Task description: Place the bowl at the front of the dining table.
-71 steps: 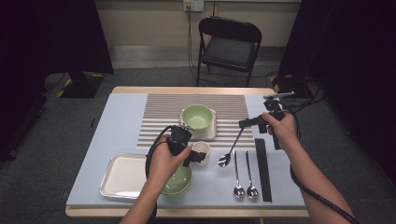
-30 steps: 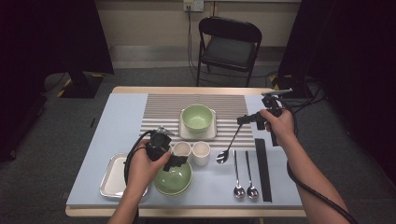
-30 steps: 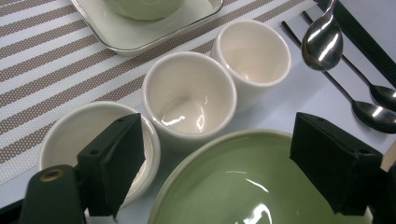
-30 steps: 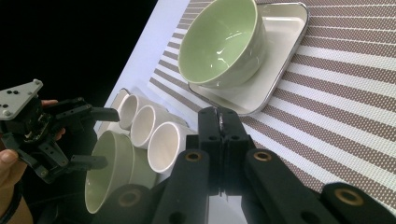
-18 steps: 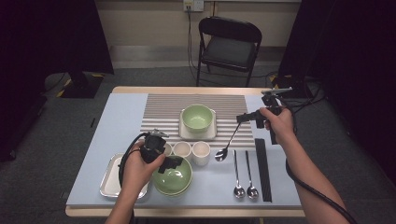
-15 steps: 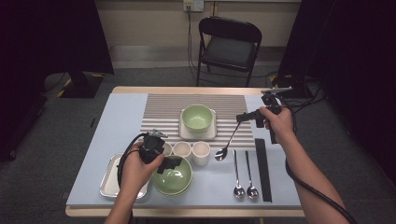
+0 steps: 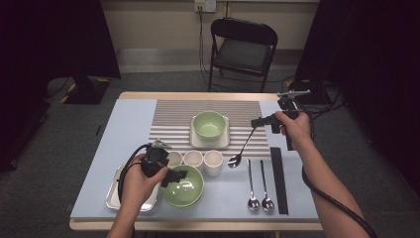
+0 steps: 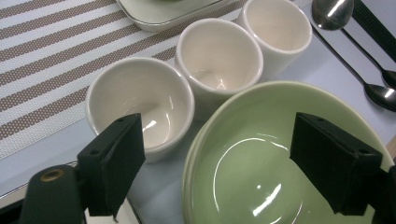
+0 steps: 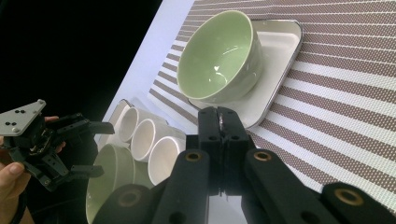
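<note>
Left gripper (image 7: 171, 174) is seen at lower left of the high view, held over the near rim of the wide green bowl (image 7: 182, 186). In the left gripper view its jaws are spread wide, one at lower left of frame over the first white cup (image 8: 140, 105), the other at lower right over the green bowl (image 8: 261, 163); nothing is gripped between them.

Three white cups are lined up in a row just behind the green bowl, touching or nearly touching: first cup (image 7: 173, 158), middle cup (image 7: 193, 158), third cup (image 7: 213, 162). A metal tray (image 7: 115, 197) is partly hidden under the left hand at lower left of the high view.

Right gripper (image 7: 257, 122) is held at right of centre in the high view, jaws pressed fully together on the handle of a dark spoon (image 7: 241, 148), which hangs down with its bowl end near the table beside the third cup. In the right gripper view the closed jaws are seen at bottom centre.

A smaller green bowl (image 7: 209, 124) is set on a square white plate (image 7: 224, 140) on the striped mat (image 7: 168, 119) at centre. Two spoons (image 7: 259, 188) and black chopsticks (image 7: 278, 178) are laid at lower right of the table.
</note>
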The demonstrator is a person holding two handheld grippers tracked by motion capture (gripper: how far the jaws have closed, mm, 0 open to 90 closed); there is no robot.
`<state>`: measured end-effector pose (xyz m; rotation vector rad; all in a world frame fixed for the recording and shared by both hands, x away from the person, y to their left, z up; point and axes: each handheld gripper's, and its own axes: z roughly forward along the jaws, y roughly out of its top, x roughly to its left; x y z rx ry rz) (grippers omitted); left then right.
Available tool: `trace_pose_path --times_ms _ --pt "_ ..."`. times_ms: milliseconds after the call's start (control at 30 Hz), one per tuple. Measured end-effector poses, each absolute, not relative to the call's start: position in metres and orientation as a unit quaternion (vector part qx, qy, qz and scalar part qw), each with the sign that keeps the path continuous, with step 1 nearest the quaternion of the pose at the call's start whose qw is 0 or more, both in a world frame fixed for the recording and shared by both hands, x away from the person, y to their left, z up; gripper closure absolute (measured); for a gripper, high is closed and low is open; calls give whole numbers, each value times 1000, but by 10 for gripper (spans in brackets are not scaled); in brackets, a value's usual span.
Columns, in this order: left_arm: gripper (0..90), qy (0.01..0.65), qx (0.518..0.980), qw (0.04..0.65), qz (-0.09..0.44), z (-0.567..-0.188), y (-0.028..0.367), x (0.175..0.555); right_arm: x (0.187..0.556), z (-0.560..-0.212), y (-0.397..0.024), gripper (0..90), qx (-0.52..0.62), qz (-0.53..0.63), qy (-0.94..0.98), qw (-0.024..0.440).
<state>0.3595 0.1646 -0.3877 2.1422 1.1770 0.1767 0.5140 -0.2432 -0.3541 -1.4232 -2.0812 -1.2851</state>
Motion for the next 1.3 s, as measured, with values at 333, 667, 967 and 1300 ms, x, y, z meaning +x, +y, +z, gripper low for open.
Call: trace_pose_path --times_ms 333,667,967,1300 --pt "174 457 819 342 60 -394 173 357 518 -353 -243 900 -502 -445 -725 156" --pt "166 474 808 345 59 -396 184 355 522 -354 -240 900 -506 -446 -722 156" --pt "187 476 805 349 61 -397 189 353 526 -353 -236 900 -507 -447 -720 155" --pt "185 475 809 340 60 -402 190 352 532 -349 -239 900 -512 -455 -713 148"
